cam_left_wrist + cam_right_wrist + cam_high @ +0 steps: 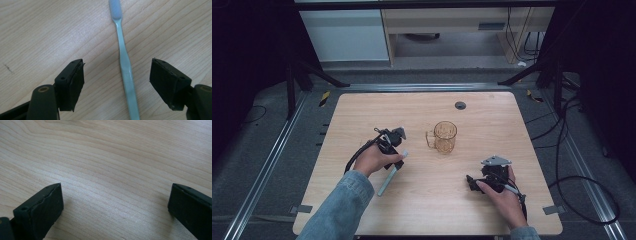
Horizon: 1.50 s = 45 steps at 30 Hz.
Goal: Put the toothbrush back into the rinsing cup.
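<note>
On the pale wood-grain table (362,115) lay a slim, pale-blue plastic toothbrush (124,60) between the unclenched left gripper (116,77); a ribbed amber glass mug (444,136) stood nearby; the right gripper (115,202) gaped, grasping nothing.

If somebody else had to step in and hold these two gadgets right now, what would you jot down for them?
Left gripper: jaws open, straddling the toothbrush handle without touching it.
Right gripper: jaws open, nothing between them, low over bare table on the right.
Toothbrush lies flat on the wood, left of middle.
Amber glass mug stands upright near the centre, apparently empty.
Done: left gripper lined up over the handle.
Left: probably close on the toothbrush and lift it; perhaps it goes to the mug.
</note>
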{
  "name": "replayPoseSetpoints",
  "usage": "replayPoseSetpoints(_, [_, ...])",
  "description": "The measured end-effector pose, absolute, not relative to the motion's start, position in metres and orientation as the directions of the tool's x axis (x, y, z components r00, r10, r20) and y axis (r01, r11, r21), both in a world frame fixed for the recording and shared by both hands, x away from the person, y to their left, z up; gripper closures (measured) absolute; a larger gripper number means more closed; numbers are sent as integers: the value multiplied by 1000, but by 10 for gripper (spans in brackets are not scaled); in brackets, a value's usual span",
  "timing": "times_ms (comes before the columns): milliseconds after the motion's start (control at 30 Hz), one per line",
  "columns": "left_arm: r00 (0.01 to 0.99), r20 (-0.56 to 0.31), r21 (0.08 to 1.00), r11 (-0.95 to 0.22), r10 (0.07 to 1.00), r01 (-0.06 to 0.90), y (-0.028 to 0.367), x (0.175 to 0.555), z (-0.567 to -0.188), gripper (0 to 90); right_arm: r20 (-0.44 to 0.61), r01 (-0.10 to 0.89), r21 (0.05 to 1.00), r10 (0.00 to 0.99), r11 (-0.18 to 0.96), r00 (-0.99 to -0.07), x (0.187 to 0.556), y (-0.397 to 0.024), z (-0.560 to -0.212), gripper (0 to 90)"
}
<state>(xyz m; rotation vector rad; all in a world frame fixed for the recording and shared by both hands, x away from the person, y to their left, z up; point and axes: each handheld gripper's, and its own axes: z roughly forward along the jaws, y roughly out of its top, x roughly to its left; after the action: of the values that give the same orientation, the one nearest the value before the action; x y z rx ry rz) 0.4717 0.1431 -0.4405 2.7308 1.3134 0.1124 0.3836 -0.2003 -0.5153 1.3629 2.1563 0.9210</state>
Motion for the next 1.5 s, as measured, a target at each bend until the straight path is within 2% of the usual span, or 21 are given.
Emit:
replayPoseSetpoints(167, [621, -1, 117, -616, 784, 779, 143, 470, -451, 296, -5, 621, 724, 904, 298, -428, 384, -200, -515, 4])
replayPoseSetpoints(233, [615, -11, 116, -610, 788, 784, 143, 469, -455, 323, -4, 622, 725, 904, 297, -427, 384, -200, -515, 4])
replayPoseSetpoints(267, [616, -21, 115, -610, 788, 784, 142, 469, -456, 368, -5, 622, 724, 904, 298, -428, 384, -200, -515, 4])
replayPoseSetpoints(300, [617, -32, 112, -610, 787, 784, 142, 468, -457, 368, -5, 622, 724, 904, 298, -428, 384, -200, -515, 4])
replayPoseSetpoints(367, [614, -33, 114, -607, 789, 787, 141, 469, -458, 440, -5, 621, 724, 904, 299, -428, 384, -200, -515, 4])
replayPoseSetpoints(500, [599, -28, 122, -592, 801, 797, 143, 470, -459, 460, -5, 621, 724, 904, 299, -428, 384, -200, -515, 4])
replayPoseSetpoints(667, [592, -41, 124, -583, 805, 803, 143, 470, -460, 527, -5, 622, 724, 904, 298, -428, 384, -200, -515, 4])
replayPoseSetpoints(1067, [579, -31, 131, -571, 815, 811, 137, 469, -464, 625, -5, 622, 724, 904, 298, -428, 383, -200, -515, 4])
replayPoseSetpoints(1267, [581, 9, 144, -576, 814, 805, 135, 466, -464, 676, -5, 621, 724, 904, 299, -428, 383, -200, -515, 4])
replayPoseSetpoints(1500, [587, 18, 143, -583, 809, 800, 131, 466, -464, 733, -5, 621, 725, 904, 298, -428, 383, -200, -515, 4])
